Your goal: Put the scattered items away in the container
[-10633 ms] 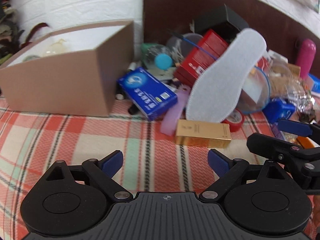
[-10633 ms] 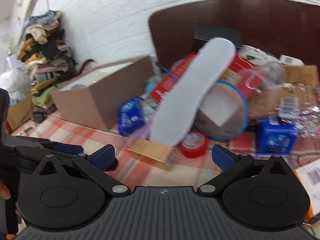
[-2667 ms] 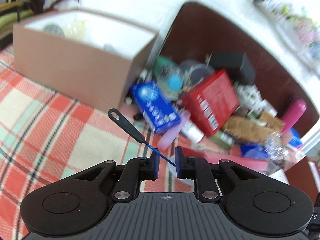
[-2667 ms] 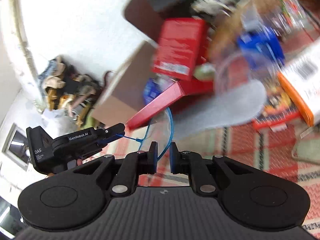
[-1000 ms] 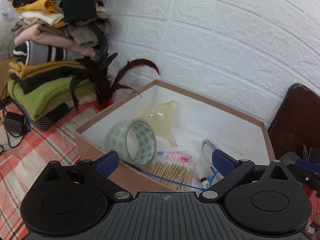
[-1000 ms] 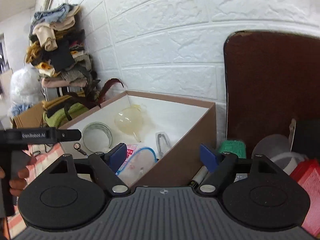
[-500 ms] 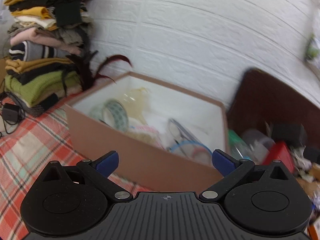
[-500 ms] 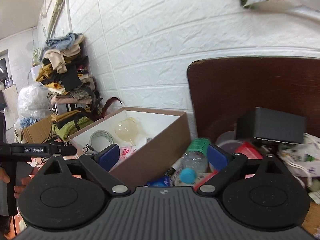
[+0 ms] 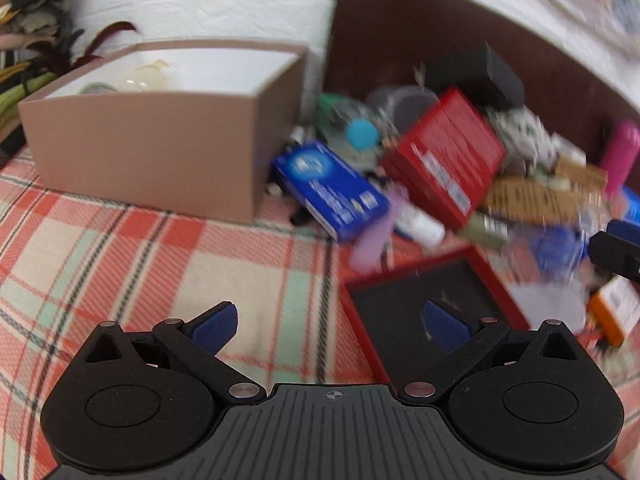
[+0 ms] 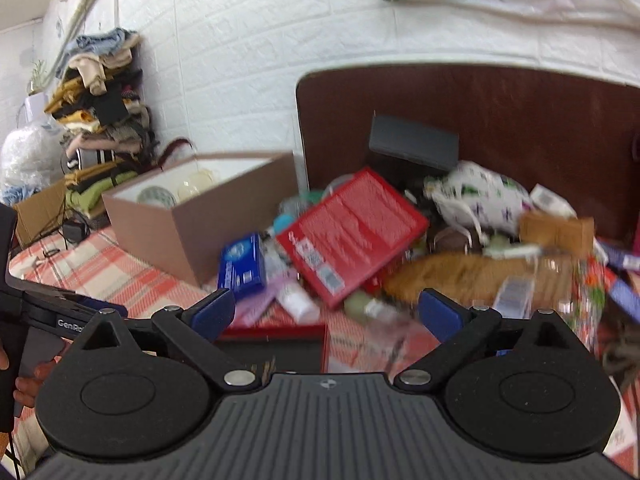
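1. Grippers: left gripper [image 9: 330,326] and right gripper [image 10: 326,312] both had jaws spread wide w/ nothing between the pads, hanging low over the plaid cloth [image 9: 132,252]. Judged: free to take whatever came next.
2. Container: cardboard box [image 9: 160,152] sat open-topped at the far left, against the white brick wall. A tape roll [image 10: 156,197] and a pale yellowish thing showed inside; rest of the contents hidden by the box wall from this low angle.
3. Scattered items: most lay outside the box, heaped to its right against the dark headboard [image 10: 520,120], prob. because that board stopped them sliding off.
   - blue box [image 9: 332,192] just beside the cardboard corner
   - red box [image 9: 444,156] tilted on the heap
   - black box [image 10: 414,148] at the back
   - open red tray [image 9: 424,312] w/ black lining, nearest the left jaws
4. Progress, as a judgement: some things in, many out, so the job sat partway.
5. Blur on the heap made the smaller bits hard to name.
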`<state>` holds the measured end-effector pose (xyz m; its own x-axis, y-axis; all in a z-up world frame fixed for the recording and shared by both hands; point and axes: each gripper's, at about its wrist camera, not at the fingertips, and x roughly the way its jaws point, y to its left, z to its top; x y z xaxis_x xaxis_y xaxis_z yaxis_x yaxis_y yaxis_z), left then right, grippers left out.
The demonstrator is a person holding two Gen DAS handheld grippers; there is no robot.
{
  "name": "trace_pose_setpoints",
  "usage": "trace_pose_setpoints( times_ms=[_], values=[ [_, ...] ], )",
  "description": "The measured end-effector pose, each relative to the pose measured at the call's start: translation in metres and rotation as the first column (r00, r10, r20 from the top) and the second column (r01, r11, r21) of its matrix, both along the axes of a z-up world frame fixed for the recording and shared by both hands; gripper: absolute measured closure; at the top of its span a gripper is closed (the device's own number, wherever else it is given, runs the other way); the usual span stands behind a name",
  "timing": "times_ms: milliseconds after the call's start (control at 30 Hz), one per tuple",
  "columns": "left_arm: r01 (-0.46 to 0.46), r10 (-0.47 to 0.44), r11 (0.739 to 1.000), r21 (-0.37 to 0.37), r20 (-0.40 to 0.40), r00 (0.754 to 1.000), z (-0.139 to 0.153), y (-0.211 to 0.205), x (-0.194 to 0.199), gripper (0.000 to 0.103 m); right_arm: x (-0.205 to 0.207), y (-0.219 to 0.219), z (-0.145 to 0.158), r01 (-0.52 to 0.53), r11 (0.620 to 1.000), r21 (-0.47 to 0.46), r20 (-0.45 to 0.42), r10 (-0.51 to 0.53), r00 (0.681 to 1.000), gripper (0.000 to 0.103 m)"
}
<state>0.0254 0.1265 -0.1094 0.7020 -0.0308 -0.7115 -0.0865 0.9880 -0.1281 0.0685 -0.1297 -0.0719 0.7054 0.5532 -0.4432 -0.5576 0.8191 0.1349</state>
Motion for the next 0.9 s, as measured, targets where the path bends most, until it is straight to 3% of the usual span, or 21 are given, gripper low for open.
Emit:
trace_pose_setpoints(
  times_ms=[100,233,333,500,567,667,700,800,867,900],
  values=[
    [0.033,-0.033,0.999,0.011,-0.019,0.999,-0.008,-0.012,-0.005,0.000,-0.007,0.004,-0.008,-0.056,0.998,0.028,-0.024,0.057,0.998,0.011],
    [0.032,-0.032,0.999,0.005,-0.039,0.999,-0.013,-0.012,-0.003,0.005,-0.011,0.011,-0.018,-0.120,0.991,0.061,-0.063,0.124,0.990,0.030],
    [0.025,-0.025,1.000,-0.014,-0.054,0.998,-0.017,-0.009,0.001,0.014,0.004,0.016,-0.028,-0.085,0.994,0.062,-0.124,0.092,0.988,0.049],
    [0.059,-0.061,0.998,-0.017,-0.072,0.996,-0.025,-0.015,0.008,0.026,0.019,0.024,-0.047,-0.039,0.999,-0.019,-0.183,0.035,0.983,0.065],
    [0.085,-0.086,0.996,-0.018,-0.083,0.993,-0.028,-0.020,0.012,0.034,0.023,0.025,-0.054,-0.030,0.999,-0.042,-0.203,0.021,0.979,0.073],
    [0.115,-0.114,0.993,0.007,-0.086,0.990,-0.034,-0.026,0.015,0.060,0.026,0.024,-0.064,-0.032,0.998,-0.056,-0.232,0.018,0.973,0.085],
    [0.121,-0.119,0.993,0.018,-0.083,0.989,-0.034,-0.027,0.016,0.064,0.026,0.024,-0.065,-0.034,0.998,-0.061,-0.237,0.019,0.971,0.086],
    [0.120,-0.118,0.993,0.014,-0.091,0.989,-0.033,-0.027,0.018,0.062,0.028,0.025,-0.068,-0.038,0.996,-0.076,-0.241,0.019,0.970,0.088],
    [0.105,-0.104,0.994,0.009,-0.094,0.990,-0.033,-0.027,0.018,0.046,0.029,0.027,-0.067,-0.045,0.994,-0.096,-0.243,0.021,0.970,0.088],
    [0.093,-0.091,0.996,0.012,-0.096,0.991,-0.034,-0.027,0.017,0.044,0.030,0.029,-0.066,-0.049,0.993,-0.108,-0.243,0.022,0.970,0.088]
  ],
)
